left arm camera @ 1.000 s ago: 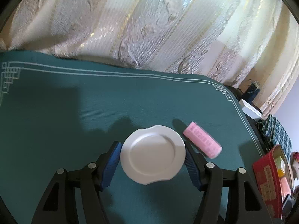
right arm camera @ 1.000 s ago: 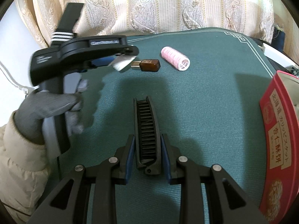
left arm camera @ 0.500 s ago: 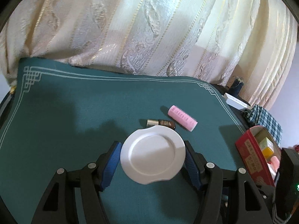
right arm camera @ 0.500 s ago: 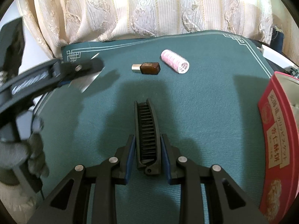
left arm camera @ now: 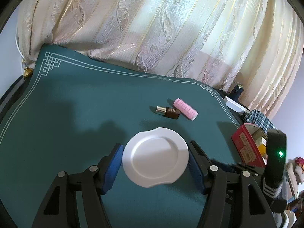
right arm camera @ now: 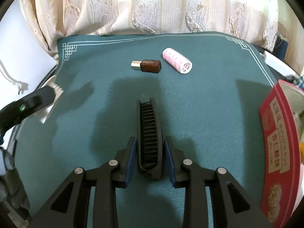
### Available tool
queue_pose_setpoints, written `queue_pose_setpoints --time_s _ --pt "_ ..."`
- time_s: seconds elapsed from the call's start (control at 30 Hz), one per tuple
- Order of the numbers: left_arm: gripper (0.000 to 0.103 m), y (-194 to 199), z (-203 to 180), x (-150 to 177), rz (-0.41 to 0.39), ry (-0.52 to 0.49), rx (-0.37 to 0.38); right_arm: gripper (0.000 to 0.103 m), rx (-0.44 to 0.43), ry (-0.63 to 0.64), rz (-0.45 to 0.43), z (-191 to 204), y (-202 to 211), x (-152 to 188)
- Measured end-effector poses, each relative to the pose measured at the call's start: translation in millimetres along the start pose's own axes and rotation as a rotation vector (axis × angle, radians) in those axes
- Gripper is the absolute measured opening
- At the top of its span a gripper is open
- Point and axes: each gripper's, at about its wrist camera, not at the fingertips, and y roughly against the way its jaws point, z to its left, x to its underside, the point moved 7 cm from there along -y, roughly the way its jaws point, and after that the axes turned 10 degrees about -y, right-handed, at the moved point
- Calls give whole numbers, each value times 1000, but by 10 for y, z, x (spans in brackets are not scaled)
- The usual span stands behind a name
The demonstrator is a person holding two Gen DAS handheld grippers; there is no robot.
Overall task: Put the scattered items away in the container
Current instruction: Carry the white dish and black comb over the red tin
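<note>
At the left edge of the surface (right arm camera: 199, 114), which is covered in teal cloth with a white border, the left gripper (left arm camera: 155, 164) holds a small white plate (left arm camera: 155, 160) flat between its blue pads, the jaws pinching the plate's rim on both sides. In the right wrist view this gripper comes in from the left with the plate (right arm camera: 54, 95) hanging over the surface's left edge.

Toward the far edge, about midway across, a brown bottle (right arm camera: 147, 66) with a silver cap lies on its side. Just to its right lies a pink hair roller (right arm camera: 177, 63), also on its side, close to the bottle but apart from it.

Nearer the front edge, the right gripper (right arm camera: 149, 158) straddles a black folding brush (right arm camera: 149, 138) that lies lengthwise on the cloth. Its jaws are opening, and a narrow gap shows between each blue pad and the brush's sides, so the brush sits between them unclamped.

At the right edge stands the red box (right arm camera: 275, 152), its lid off and printed side facing in; nothing lies between the brush and the box. A patterned cream curtain (right arm camera: 152, 5) hangs behind the far edge.
</note>
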Motion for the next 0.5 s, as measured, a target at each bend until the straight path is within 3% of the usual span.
queue_pose_setpoints --time_s 0.03,0.1,0.13,0.2,0.27,0.33,0.37,0.4,0.5 --pt "67 17 3 18 0 0 2 42 11 7 1 16 -8 -7" --pt "67 62 13 51 -2 1 5 68 35 22 2 55 -43 -35" --pt "67 82 21 63 -4 1 4 73 47 30 3 71 -68 -45" --pt "67 114 35 84 -6 0 0 74 80 52 6 100 -117 -53" --pt "67 147 54 106 -7 3 0 65 100 65 4 119 -124 -55" --pt "67 171 64 132 -7 5 2 48 122 67 -7 106 -105 -54" --pt "67 184 62 148 -7 5 4 33 122 61 -11 91 -85 -50" --pt "67 193 58 158 -8 4 5 29 118 54 -12 74 -69 -43" --pt "67 246 29 186 -11 -5 9 29 77 16 -12 25 13 6"
